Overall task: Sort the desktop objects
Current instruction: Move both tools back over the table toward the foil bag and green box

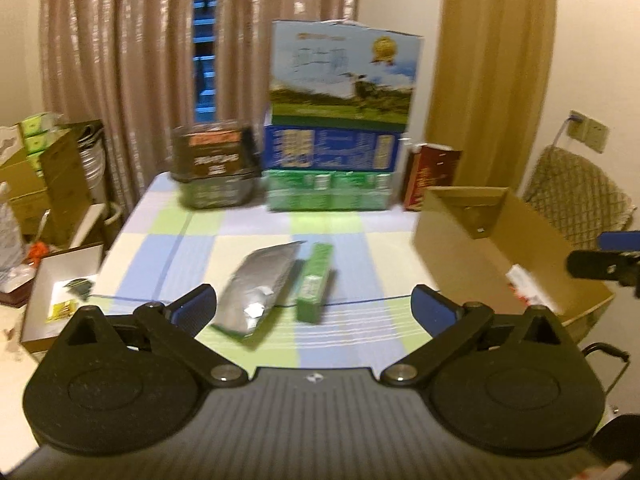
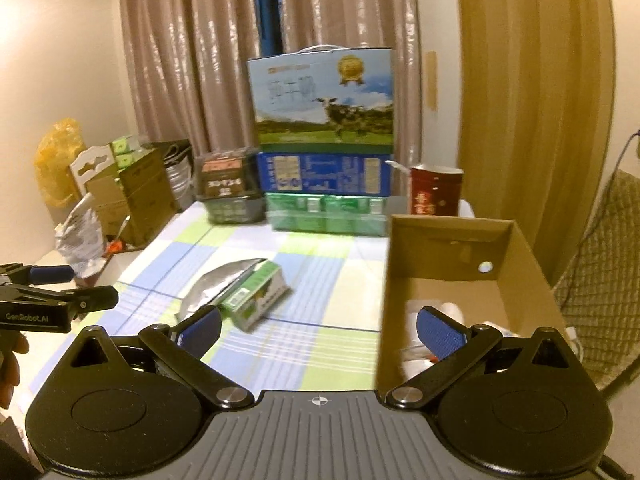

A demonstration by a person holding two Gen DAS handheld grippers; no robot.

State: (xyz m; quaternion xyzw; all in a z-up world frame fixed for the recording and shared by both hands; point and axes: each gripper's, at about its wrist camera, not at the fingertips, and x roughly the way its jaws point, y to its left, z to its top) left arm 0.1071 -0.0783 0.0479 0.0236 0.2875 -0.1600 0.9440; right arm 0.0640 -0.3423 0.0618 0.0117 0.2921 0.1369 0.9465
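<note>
Centrally on the checked tablecloth [image 1: 240, 236] lie two task things, touching side by side: one flat silver foil pouch [image 1: 256, 292] with a crinkled, shiny face, and one green carton [image 1: 315, 282], long and narrow with a pale printed label. In the right wrist view the carton [image 2: 256, 294] sits left of one open cardboard box [image 2: 452, 248], which fills the right of the frame and holds pale items too blurred to count. Both claws stand wide apart with nothing between the blue pads: left gripper [image 1: 314, 314], right gripper [image 2: 320, 328]. Three printed cartons are stacked at upper centre, topped by a cow-printed box [image 2: 324, 100].
</note>
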